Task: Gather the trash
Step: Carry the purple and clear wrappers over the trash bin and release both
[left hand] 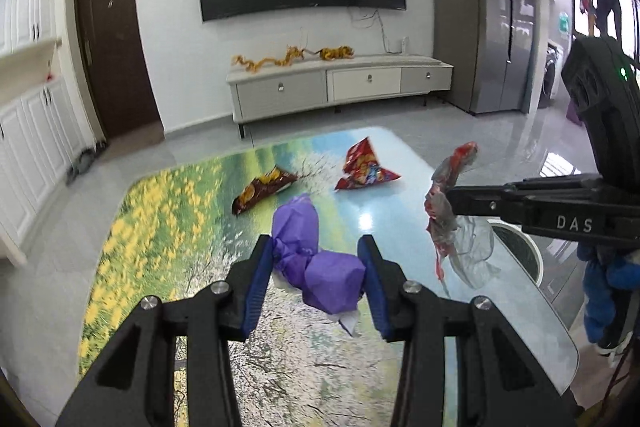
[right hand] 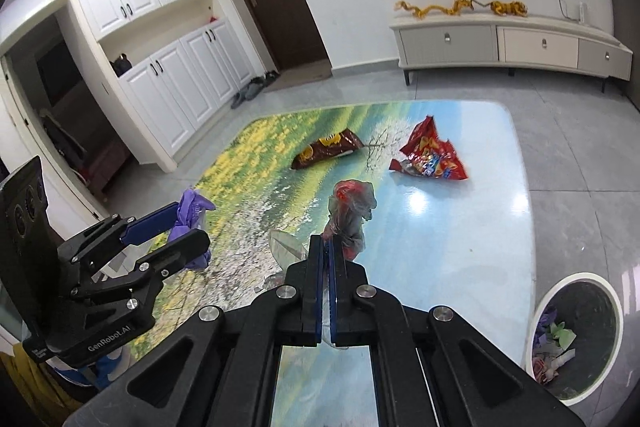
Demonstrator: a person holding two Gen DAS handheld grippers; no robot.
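Note:
My left gripper (left hand: 316, 255) is shut on a crumpled purple paper wad (left hand: 316, 259) and holds it above the table (left hand: 168, 227); the wad also shows in the right wrist view (right hand: 192, 211). My right gripper (right hand: 329, 247) is shut on a clear and red plastic wrapper (right hand: 350, 215), held above the table; the wrapper also shows in the left wrist view (left hand: 448, 199). A brown snack bag (left hand: 264, 189) and a red snack bag (left hand: 366, 167) lie flat on the far part of the table.
A round white trash bin (right hand: 576, 335) with paper scraps inside stands on the floor right of the table. A TV cabinet (left hand: 340, 83) and a fridge (left hand: 492, 35) stand at the far wall. White cupboards (right hand: 168, 67) line the left wall.

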